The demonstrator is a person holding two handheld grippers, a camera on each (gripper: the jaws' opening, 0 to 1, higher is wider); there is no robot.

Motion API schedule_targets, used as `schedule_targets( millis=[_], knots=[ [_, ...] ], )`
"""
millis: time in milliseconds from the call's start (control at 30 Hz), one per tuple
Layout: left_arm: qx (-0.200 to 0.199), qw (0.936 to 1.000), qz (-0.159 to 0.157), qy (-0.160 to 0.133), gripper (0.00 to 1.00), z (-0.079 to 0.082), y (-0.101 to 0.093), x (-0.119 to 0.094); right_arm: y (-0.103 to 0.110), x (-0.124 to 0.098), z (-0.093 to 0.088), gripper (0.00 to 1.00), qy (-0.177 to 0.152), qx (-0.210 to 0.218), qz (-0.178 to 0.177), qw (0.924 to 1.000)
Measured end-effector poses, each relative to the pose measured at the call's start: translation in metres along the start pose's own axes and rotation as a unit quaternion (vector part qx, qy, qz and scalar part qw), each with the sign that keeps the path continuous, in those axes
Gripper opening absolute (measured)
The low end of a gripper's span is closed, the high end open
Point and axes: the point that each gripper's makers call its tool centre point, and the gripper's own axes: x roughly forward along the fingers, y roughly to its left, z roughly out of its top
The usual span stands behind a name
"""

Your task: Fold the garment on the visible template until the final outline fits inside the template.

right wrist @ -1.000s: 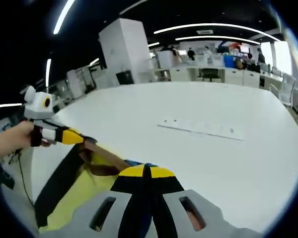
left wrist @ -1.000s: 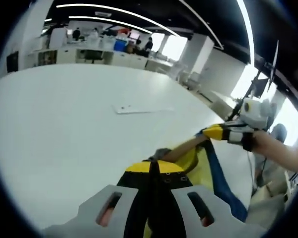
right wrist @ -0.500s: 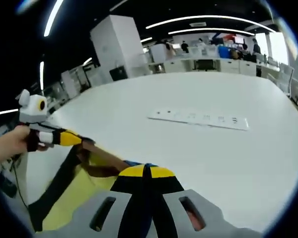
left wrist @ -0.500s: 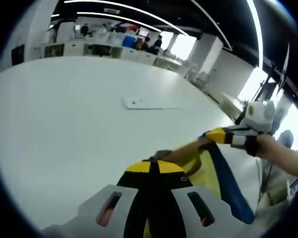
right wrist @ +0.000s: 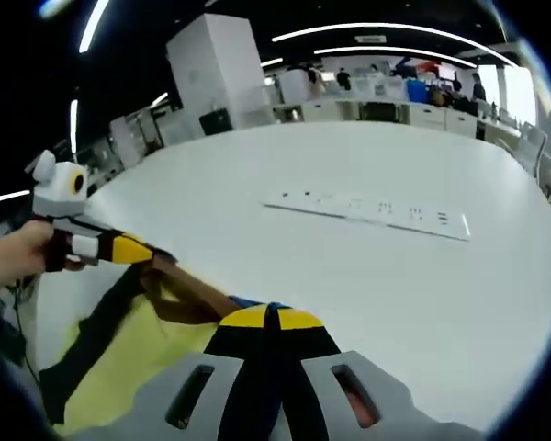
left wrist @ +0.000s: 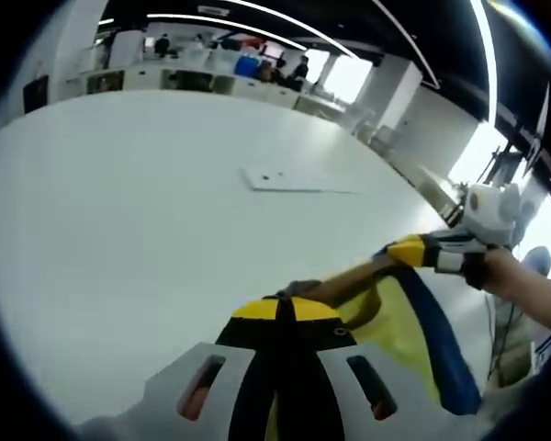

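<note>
A yellow garment (left wrist: 390,322) with a blue band (left wrist: 436,344) hangs off the near side of the white table (left wrist: 119,230). Its brown edge (left wrist: 349,276) is stretched between the two grippers. My left gripper (left wrist: 285,308) is shut on one end of that edge. My right gripper (left wrist: 397,250), held by a hand (left wrist: 500,276), is shut on the other end. In the right gripper view my right gripper (right wrist: 268,315) pinches the brown edge (right wrist: 188,296), and the left gripper (right wrist: 140,252) holds its far end. The yellow cloth (right wrist: 133,363) sags below, with a dark band (right wrist: 83,340).
A flat white strip with small sockets (left wrist: 298,180) (right wrist: 367,206) lies on the table (right wrist: 395,294) ahead of both grippers. Desks, chairs and several people stand far behind the table (left wrist: 220,78). A white pillar (right wrist: 219,73) rises at the back.
Both views have shifted a little with the hands. The brown edge stays stretched between the shut grippers, and the hanging cloth has swung slightly.
</note>
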Motion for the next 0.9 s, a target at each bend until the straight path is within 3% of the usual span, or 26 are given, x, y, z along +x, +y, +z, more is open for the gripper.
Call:
schedule_targets(
  millis=[267,900],
  knots=[
    [-0.002,1.0,0.003,0.007,0.0,-0.003,0.006,0.008,-0.004,0.008,-0.006,0.02,0.008,-0.021,-0.005,0.9997],
    [0.004,0.9997,0.002,0.023,0.01,-0.009,0.009,0.012,-0.009,0.013,-0.01,0.02,0.013,0.01,-0.005,0.9999]
  ],
)
